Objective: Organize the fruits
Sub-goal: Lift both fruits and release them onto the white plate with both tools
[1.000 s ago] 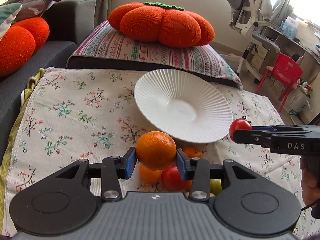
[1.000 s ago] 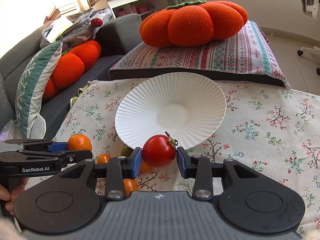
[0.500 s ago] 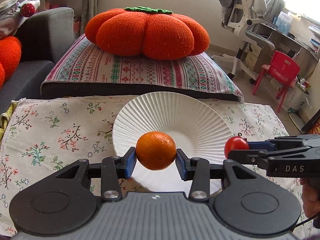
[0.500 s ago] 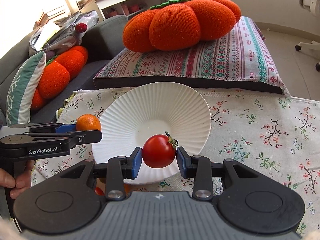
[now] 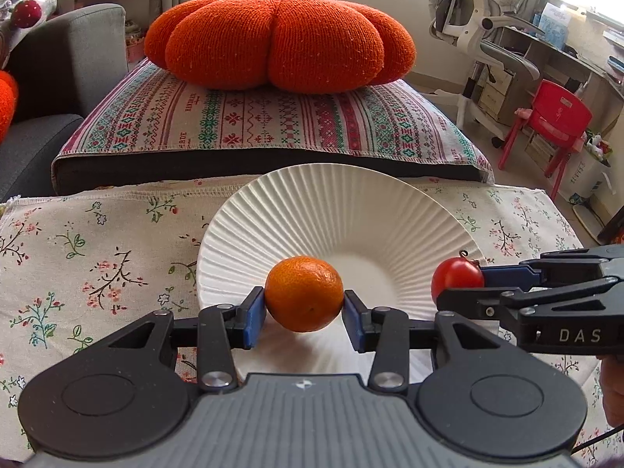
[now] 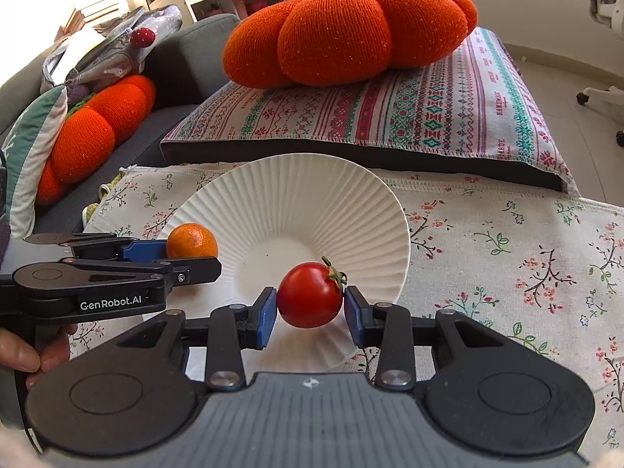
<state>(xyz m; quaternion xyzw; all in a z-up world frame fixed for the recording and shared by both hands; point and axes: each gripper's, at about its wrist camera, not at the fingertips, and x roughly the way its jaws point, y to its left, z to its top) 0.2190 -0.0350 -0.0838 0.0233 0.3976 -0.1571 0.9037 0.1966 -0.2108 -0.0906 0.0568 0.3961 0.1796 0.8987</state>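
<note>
The left gripper [image 5: 304, 314] is clamped on an orange [image 5: 304, 298], its blue pads pressing both sides of the fruit at lower centre of the left wrist view. The right gripper [image 6: 310, 314] is clamped on a red tomato [image 6: 310, 295] at lower centre of the right wrist view. Both fruits hang over the near part of a white ribbed plate [image 5: 331, 210]. The plate rests on a floral cloth [image 5: 97, 257]. Behind it, in the upper half of the frame, a pumpkin cushion [image 5: 279, 39] sits on a patterned pillow [image 5: 273, 121].

Black hand-held gripper [image 5: 304, 318] linkages, silver screws, blue pads [image 5: 254, 319], grey ribbed housing.
</note>
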